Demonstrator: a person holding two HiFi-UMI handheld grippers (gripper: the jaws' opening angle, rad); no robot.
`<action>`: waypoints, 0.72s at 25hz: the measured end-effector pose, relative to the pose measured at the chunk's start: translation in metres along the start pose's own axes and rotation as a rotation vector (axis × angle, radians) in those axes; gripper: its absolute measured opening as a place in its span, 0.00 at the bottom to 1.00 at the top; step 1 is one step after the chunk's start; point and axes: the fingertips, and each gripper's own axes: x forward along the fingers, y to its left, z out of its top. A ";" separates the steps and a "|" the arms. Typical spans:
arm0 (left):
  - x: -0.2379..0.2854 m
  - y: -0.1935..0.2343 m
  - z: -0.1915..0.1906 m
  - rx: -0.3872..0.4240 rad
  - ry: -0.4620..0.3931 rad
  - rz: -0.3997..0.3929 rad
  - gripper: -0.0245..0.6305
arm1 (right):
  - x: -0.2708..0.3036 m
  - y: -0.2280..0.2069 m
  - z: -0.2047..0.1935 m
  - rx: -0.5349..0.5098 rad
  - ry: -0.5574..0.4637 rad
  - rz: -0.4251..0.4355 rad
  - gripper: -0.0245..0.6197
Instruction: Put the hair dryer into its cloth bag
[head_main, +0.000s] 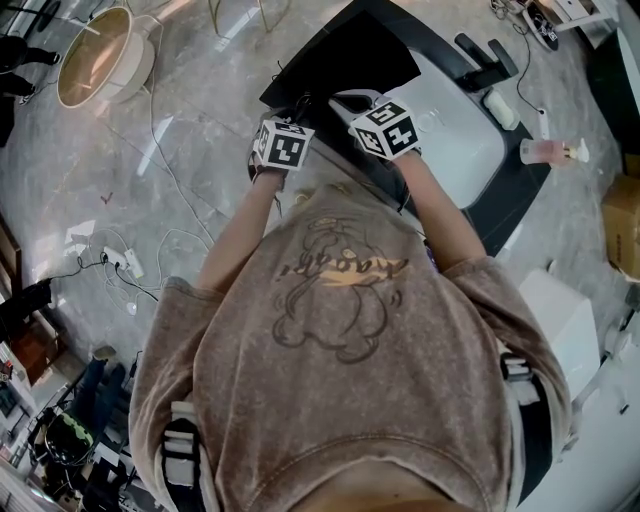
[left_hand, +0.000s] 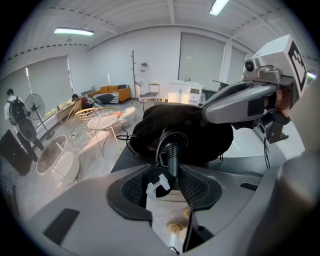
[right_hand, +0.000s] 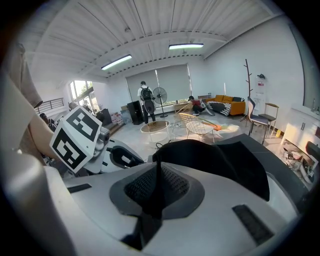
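The dryer (left_hand: 173, 137) lies mostly inside the black bag (left_hand: 192, 122) on the tabletop (head_main: 470, 150). Only its round handle end shows at the bag's mouth, and that end faces your left tool (left_hand: 166, 186).

From the handle end the cord (left_hand: 172, 159) runs straight down into the left tool, so the dryer sits just ahead of the tips. The jaws there stand partly apart and are clamped on the cord, at a black part that carries a white clip (left_hand: 158, 186).

Your right tool (right_hand: 159, 172) is just beside the left one, on its right. Its jaws are almost together, pinching a thin fold of the bag's cloth. The fold rises from the tips and the bag spreads out ahead of them. In the left gripper view the right tool reaches in over the bag's right side.

In the head view both tools sit side by side at the near edge of the bag, close to your chest.

Farther out on the tabletop a pink bottle (head_main: 545, 152) lies well apart from the bag. White cables (head_main: 150, 250) trail over the grey floor (head_main: 200, 100), and a round cream table (head_main: 100, 55) stands beyond them. A person with a backpack (right_hand: 145, 97) stands far off by a fan (right_hand: 160, 95).
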 end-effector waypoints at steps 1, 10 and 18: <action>0.001 0.000 0.001 -0.002 0.000 -0.001 0.31 | 0.000 0.001 0.001 0.000 -0.002 0.001 0.07; 0.020 -0.003 0.020 -0.013 -0.026 -0.002 0.31 | -0.005 0.001 0.011 0.032 -0.035 0.015 0.07; 0.033 -0.005 0.040 -0.008 -0.047 -0.018 0.31 | -0.007 -0.006 0.014 0.072 -0.053 0.006 0.07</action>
